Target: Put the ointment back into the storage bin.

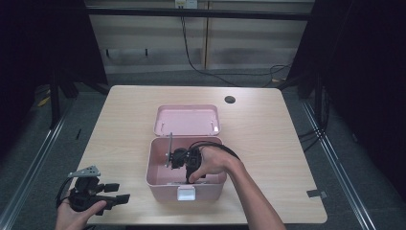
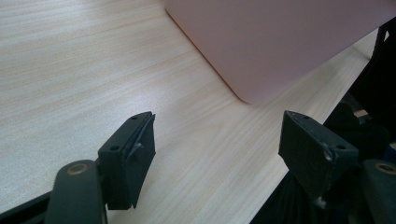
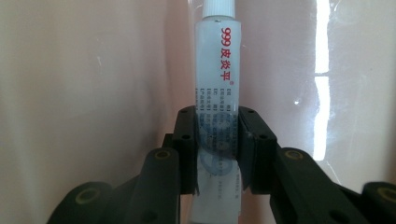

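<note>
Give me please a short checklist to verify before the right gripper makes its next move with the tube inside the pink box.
1. Grip on tube: ok. The right gripper is shut on the white tube, pads on both sides.
2. Tube cap in place: ok, the white cap sits on its far end.
3. Box open: ok. The lid of the pink box lies folded back.
4. Left gripper out of the way: ok, open, over the table beside the box.
5. Floor of the box under the tube free: cannot tell.
</note>
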A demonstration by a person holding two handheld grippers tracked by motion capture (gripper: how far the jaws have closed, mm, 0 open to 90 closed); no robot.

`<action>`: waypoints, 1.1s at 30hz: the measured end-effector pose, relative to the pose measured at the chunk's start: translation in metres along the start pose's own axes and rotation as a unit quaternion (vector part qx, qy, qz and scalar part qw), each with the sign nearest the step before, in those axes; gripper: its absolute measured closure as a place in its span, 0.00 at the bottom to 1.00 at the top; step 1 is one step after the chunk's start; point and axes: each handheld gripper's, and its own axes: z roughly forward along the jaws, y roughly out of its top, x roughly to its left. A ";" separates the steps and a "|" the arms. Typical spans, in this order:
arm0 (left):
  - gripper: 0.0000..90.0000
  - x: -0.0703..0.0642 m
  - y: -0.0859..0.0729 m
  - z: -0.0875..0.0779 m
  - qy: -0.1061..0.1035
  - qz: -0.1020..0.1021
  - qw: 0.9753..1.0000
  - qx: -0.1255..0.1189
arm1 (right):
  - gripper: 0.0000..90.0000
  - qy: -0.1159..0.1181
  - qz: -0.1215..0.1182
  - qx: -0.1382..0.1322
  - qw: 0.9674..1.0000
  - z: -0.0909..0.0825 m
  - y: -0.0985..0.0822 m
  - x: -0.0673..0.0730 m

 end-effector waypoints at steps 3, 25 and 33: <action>0.30 0.000 0.000 0.000 0.001 0.000 1.000 0.000 | 0.79 0.006 0.002 0.006 1.000 0.002 0.002 0.000; 0.30 0.000 0.000 0.000 -0.001 0.002 1.000 0.000 | 0.78 0.011 0.003 0.027 1.000 0.010 0.003 -0.001; 0.30 0.000 0.000 0.000 -0.001 0.003 1.000 0.000 | 0.77 0.011 0.000 0.032 0.999 0.011 0.003 0.000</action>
